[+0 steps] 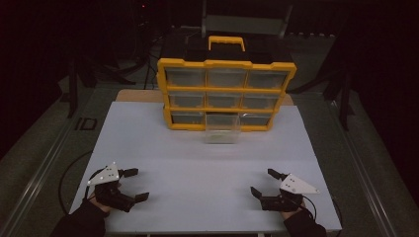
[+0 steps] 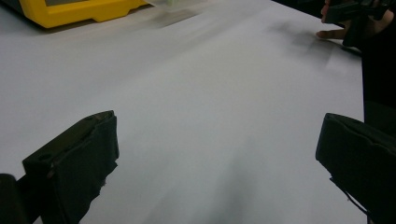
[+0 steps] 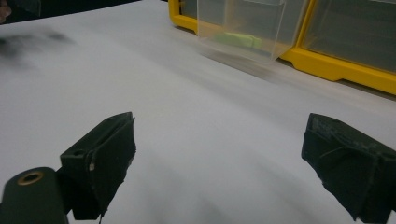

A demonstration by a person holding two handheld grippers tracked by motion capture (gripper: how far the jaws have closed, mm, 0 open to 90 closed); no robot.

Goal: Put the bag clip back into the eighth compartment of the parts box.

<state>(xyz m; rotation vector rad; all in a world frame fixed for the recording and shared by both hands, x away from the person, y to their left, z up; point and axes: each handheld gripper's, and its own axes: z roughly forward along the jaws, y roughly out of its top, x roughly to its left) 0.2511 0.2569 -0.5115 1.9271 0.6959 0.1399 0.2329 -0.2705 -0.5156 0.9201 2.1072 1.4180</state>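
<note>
While pulled out, drawer [image 1: 223, 131] front toward tongs

Left gripper [image 1: 131, 184]: black body, grey three-cornered plate on top w/ small pale dots, thin dark cable looping off to the side. Right gripper [image 1: 264, 182] was the same build, plate incl. Jaws were black, blocky, padded, edges a bit frayed; a brass-coloured ring sat low at the right gripper's base. Both sleeves were dark.
</note>
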